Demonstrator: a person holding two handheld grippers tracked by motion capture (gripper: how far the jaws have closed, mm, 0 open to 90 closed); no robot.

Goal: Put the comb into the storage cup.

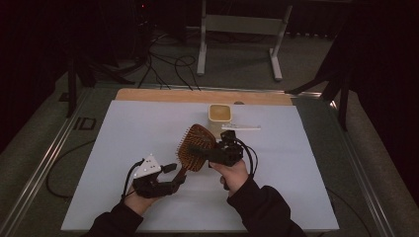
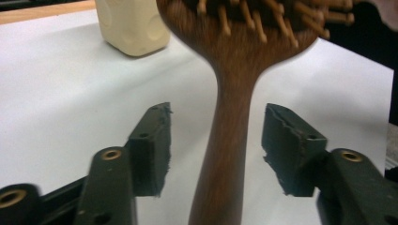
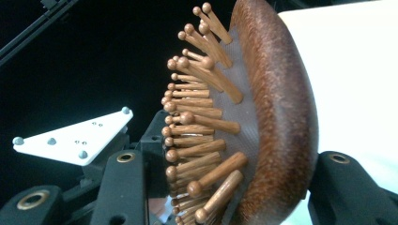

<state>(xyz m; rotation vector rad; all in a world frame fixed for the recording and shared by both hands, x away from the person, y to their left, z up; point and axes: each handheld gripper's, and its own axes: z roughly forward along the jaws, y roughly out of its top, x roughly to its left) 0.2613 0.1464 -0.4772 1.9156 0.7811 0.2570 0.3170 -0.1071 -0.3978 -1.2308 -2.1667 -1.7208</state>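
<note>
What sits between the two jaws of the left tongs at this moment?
The wooden handle of the hairbrush stands in the gap. In the left gripper view both jaws of the left tongs are spread, with white table showing on each side of the handle, so neither touches it.

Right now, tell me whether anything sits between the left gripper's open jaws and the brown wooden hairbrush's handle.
Nothing visible does. The brown wooden hairbrush's handle stands in the open gap of the left gripper, clear of both pads, while the right gripper holds the brush head.

brown hairbrush point(image 1: 193, 146) | cream cup point(image 1: 219, 115) | white sheet point(image 1: 133, 128)
</note>
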